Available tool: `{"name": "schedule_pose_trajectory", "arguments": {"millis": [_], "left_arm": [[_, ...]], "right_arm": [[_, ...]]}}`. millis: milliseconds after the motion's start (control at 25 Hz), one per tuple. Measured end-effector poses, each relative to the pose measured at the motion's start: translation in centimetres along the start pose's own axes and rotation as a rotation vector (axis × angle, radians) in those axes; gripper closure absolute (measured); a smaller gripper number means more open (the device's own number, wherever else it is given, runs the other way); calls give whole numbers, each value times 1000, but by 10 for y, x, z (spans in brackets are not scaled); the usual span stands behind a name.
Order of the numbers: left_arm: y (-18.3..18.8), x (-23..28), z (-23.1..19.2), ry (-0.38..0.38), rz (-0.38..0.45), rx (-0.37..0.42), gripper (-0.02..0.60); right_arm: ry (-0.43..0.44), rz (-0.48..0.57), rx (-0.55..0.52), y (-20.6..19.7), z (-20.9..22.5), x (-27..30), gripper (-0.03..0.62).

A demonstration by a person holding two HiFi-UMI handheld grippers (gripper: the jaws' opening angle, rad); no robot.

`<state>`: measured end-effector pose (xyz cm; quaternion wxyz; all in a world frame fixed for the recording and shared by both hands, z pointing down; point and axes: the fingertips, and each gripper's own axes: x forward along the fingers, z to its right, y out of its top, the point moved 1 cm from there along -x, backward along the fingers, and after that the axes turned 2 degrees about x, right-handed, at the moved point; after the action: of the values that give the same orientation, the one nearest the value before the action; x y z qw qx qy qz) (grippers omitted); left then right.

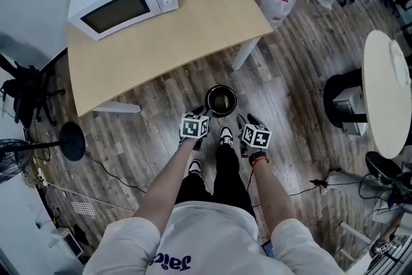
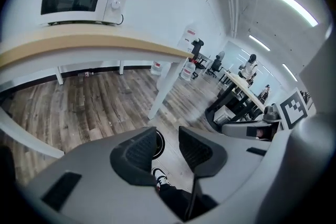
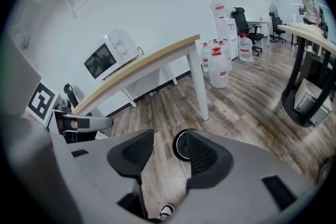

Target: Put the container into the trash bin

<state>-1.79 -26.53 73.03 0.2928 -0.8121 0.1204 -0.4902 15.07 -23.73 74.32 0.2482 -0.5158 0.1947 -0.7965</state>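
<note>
Left gripper (image 1: 198, 114), right gripper (image 1: 247, 120): 2 pairs of jaws apart, empty, near trash bin (image 1: 210, 100).

The left arm (image 1: 168, 185) and right arm (image 1: 271, 193) are reaching forward side by side. The left gripper (image 2: 167, 140) and right gripper (image 3: 170, 142) are angling downward, jaws apart and empty.

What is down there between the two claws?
The person's shoe sits between the left claw and the right claw, just short of the trash bin. The head view shows it.
</note>
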Motion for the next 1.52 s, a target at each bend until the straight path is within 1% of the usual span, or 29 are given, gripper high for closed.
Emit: {"name": "schedule_pose_trajectory", "arguments": {"millis": [80,160,240,280,440,560,720,920,1120,1320,1520], "left_arm": [[12,-24,9,-13,34,-6,436],[25,-51,17,-38,81,-40,436],[41,-79,23,-51,133,-56,439],[48,-93,26,-49,156,-43,442],[67,-142,37,-32,227,53,448],[76,-175,42,-23,275,104,454],[81,-215,50,-21,347,134,462],[91,-261,58,-17,432,172,472],[108,-301,64,-18,515,225,489],[126,-339,77,-16,604,279,503],[129,-371,87,-16,668,314,524]], "right_arm": [[9,31,27,10,-13,-22,381],[32,76,74,23,-29,-46,381],[44,113,74,36,-45,-69,385],[40,123,52,40,-52,-79,390],[17,155,-60,52,-76,-117,399],[4,201,-109,63,-96,-142,413],[1,279,-132,73,-121,-176,431],[6,374,-131,85,-148,-213,451],[14,475,-130,101,-172,-246,490],[23,558,-183,116,-199,-280,522],[14,633,-237,123,-220,-308,537]]}}
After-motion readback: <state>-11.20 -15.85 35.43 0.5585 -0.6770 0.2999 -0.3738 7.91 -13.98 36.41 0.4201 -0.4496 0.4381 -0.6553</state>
